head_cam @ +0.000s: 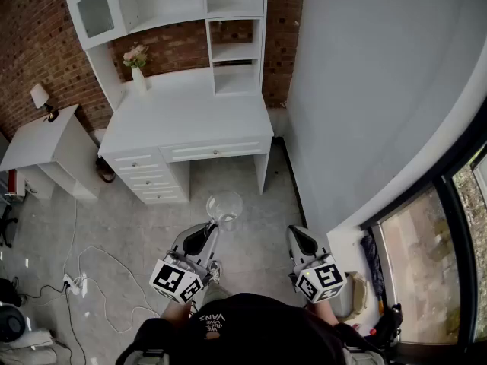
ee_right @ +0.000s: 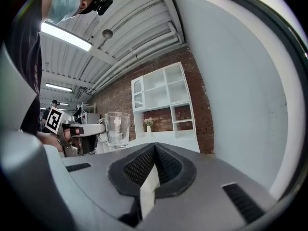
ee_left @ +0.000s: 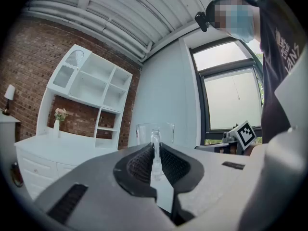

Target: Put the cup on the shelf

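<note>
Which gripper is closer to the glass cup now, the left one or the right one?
Left. The left gripper is shut on the handle of the glass cup. The right gripper, shut and empty, is off to the cup's right, not touching it.

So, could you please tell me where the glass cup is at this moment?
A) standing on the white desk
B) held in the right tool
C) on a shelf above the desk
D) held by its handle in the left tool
D: the left tool is shut on the handle of the glass cup, held in the air away from the desk; the right tool is shut on nothing.
</note>
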`<state>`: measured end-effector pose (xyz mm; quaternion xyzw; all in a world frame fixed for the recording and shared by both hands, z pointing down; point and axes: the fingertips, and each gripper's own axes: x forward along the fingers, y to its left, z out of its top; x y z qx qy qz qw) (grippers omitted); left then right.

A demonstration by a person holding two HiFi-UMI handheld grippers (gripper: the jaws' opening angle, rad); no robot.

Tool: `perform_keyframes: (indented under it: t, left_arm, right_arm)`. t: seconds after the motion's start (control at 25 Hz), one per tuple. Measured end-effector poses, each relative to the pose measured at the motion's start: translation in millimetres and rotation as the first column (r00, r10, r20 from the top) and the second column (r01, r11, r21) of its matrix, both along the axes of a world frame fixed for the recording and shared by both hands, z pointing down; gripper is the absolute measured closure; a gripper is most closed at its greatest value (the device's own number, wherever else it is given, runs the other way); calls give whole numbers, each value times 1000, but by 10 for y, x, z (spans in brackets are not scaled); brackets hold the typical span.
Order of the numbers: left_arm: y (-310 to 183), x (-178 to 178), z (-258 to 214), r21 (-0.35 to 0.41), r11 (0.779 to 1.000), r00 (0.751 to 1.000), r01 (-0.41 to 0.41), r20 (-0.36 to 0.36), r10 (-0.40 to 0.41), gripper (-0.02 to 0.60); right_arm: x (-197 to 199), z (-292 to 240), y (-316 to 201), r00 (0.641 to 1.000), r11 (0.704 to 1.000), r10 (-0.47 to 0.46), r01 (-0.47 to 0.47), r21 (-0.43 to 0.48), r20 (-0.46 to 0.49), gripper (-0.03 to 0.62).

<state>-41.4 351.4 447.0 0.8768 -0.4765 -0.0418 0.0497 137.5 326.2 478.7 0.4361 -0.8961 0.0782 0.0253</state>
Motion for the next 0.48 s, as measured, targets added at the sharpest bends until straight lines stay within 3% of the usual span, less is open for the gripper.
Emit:
perform_keyframes:
  t: [0.48]
  left_arm:
    - [-613, -299, -15, -10, 1000, 1000, -4, -1, 4, 557]
  right_arm:
    - [-276, -121, -575, 999, 1000, 4, -5, 21, 40, 599]
